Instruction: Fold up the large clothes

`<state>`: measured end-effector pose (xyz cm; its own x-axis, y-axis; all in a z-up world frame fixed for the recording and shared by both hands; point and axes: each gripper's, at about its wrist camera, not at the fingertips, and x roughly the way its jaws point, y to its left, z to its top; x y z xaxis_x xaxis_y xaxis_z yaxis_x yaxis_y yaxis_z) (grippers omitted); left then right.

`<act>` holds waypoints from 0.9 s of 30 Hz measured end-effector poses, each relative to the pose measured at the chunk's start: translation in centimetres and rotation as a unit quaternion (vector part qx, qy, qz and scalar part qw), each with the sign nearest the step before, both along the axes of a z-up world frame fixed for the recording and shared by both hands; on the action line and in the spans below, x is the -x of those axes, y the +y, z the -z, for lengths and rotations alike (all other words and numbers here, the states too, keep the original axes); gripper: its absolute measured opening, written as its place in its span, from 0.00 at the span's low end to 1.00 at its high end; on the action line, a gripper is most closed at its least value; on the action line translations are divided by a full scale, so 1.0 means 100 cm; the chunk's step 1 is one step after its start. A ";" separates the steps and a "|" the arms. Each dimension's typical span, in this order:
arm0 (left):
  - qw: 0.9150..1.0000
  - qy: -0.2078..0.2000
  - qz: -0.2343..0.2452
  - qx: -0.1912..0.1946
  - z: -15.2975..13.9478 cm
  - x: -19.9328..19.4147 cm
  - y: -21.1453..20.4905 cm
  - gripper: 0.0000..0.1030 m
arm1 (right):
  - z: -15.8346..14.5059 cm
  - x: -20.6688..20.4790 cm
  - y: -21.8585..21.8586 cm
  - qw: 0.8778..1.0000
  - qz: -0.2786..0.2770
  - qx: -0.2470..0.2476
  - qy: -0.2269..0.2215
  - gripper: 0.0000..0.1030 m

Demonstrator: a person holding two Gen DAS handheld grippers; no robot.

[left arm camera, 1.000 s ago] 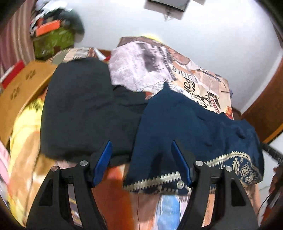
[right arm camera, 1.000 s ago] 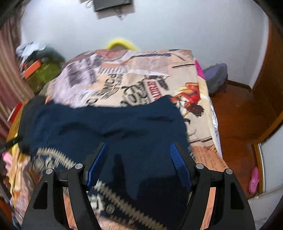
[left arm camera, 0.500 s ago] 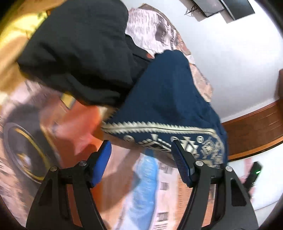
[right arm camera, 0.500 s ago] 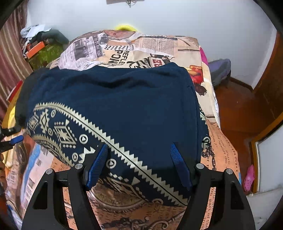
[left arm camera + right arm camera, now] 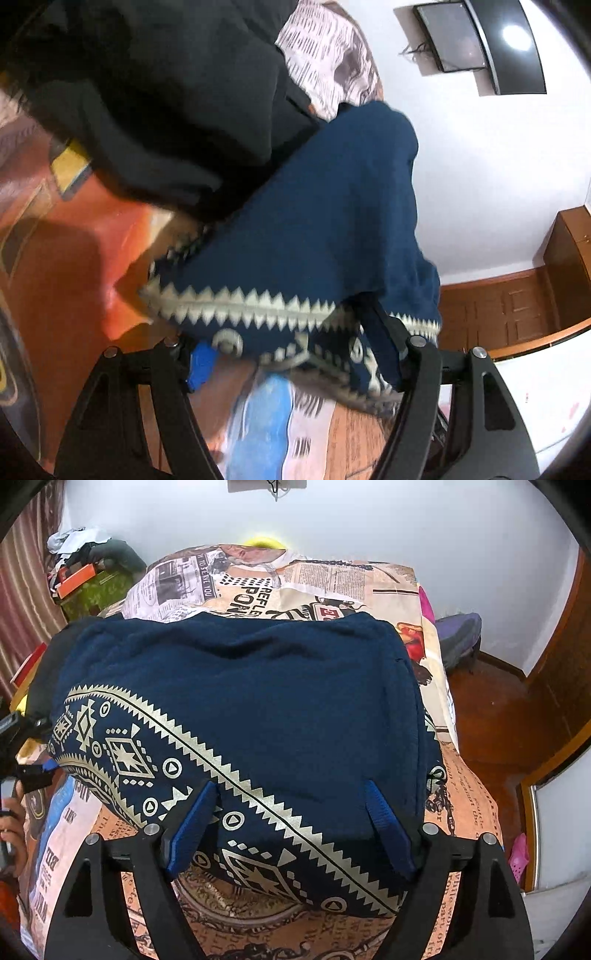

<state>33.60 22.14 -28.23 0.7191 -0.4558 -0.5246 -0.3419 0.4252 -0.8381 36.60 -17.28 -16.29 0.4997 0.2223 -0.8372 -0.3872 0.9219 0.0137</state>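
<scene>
navy garment [image 5: 258, 686]: 1 | black garment [image 5: 155, 92]: 1 | bedsheet [image 5: 332, 579]: 1

Matt navy cloth garment [image 5: 236, 686] with shiny gold print, on matt printed cotton bedsheet [image 5: 295, 579]

A home bedroom: a bed [image 5: 436, 635] under a newspaper-print sheet, white walls [image 5: 406, 524], a wall-mounted television [image 5: 517, 44], wooden floor [image 5: 491, 709], striped curtain [image 5: 26, 590] and cluttered belongings in the corner.

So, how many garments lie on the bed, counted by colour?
Navy, with pale pattern: 1, the navy garment
Black: 1, the black garment
Total: 2, on the bed
</scene>
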 end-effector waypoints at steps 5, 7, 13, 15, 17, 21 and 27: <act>1.000 -0.003 -0.019 -0.023 0.000 -0.017 -0.004 0.69 | 0.000 0.000 0.001 1.000 0.002 0.002 0.001 0.80; 0.999 -0.005 -0.031 -0.020 -0.003 -0.021 -0.004 0.69 | 0.000 0.000 0.002 1.000 0.004 0.005 0.003 0.80; 0.994 -0.022 -0.018 -0.110 -0.042 -0.034 -0.015 0.24 | -0.003 -0.005 0.004 0.999 0.014 0.008 0.031 0.80; 0.988 -0.036 -0.001 -0.149 -0.067 -0.036 -0.020 0.17 | -0.006 -0.007 0.005 0.999 0.014 0.007 0.046 0.80; 0.982 -0.047 0.006 -0.180 -0.091 -0.038 -0.025 0.16 | -0.009 -0.008 0.007 0.998 0.011 0.010 0.057 0.80; 0.973 -0.069 0.025 -0.217 -0.134 -0.038 -0.033 0.15 | -0.024 -0.008 0.017 0.998 0.007 0.000 0.064 0.80; 0.958 -0.112 0.038 -0.259 -0.184 -0.020 -0.036 0.15 | -0.050 0.000 0.046 0.998 -0.009 -0.036 0.046 0.80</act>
<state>35.65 18.52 -9.78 0.8153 -0.2308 -0.5310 -0.1296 0.8211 -0.5559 36.63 -12.71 -11.29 0.4161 0.2915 -0.8613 -0.3978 0.9101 0.1159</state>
